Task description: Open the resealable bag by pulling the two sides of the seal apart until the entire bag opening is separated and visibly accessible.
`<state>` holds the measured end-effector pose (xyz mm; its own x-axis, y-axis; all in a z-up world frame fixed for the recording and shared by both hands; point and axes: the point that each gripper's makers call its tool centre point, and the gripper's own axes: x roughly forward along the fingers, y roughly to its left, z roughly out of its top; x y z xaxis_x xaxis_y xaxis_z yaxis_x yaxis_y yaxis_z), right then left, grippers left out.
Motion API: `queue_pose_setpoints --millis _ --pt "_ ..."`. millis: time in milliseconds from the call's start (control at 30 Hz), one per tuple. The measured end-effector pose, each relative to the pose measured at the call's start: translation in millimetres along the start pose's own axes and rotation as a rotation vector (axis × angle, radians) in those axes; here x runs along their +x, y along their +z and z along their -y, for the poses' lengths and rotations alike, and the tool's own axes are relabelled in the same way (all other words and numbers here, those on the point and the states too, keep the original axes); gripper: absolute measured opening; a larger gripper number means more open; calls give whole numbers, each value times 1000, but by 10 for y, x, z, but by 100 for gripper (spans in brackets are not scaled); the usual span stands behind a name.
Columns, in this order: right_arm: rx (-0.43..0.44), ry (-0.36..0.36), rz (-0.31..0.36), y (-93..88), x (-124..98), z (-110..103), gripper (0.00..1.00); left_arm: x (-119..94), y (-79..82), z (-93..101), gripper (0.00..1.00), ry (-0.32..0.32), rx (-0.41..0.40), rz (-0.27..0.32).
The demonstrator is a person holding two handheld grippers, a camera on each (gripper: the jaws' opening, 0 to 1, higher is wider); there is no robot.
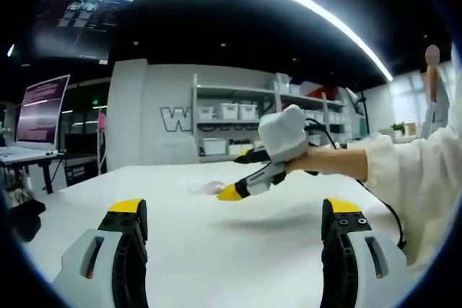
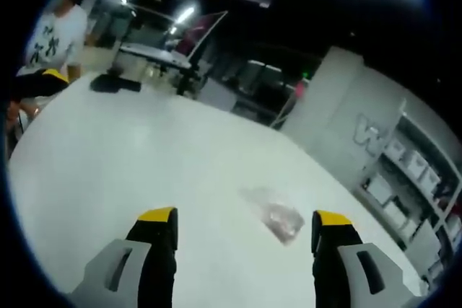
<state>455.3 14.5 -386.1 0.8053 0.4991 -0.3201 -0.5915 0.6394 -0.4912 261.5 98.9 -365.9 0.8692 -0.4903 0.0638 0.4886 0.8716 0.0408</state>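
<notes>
A small clear resealable bag [image 2: 273, 216] with something pinkish inside lies flat on the white table [image 2: 130, 156], just ahead of my right gripper [image 2: 244, 223], whose jaws stand wide apart and hold nothing. In the left gripper view the same bag [image 1: 204, 187] shows as a faint patch far across the table. My left gripper [image 1: 234, 214] hovers open and empty over the near part of the table. The right gripper [image 1: 238, 189] enters that view from the right, held by a hand in a white sleeve, its yellow tips hanging beside the bag.
A laptop [image 1: 36, 117] stands on a desk at the left. White shelving [image 1: 231, 124] with bins lines the back wall. A dark object [image 2: 114, 83] lies at the table's far end, and a person in a white shirt [image 2: 54, 37] is beyond it.
</notes>
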Motion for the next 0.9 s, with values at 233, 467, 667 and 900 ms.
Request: queue_pose_setpoints --millis 233,467,667,900 --pt "-2 7 -13 -45 87 13 74 26 -103 -1 100 -6 -8 -30" --pt "-4 1 -22 -40 148 54 74 25 -140 42 100 -20 -20 -49" --pt "-12 4 -26 -13 169 33 74 12 -189 68 100 -23 -23 -85" --pt "-29 13 -31 8 208 16 73 9 -242 57 98 -29 -34 -108"
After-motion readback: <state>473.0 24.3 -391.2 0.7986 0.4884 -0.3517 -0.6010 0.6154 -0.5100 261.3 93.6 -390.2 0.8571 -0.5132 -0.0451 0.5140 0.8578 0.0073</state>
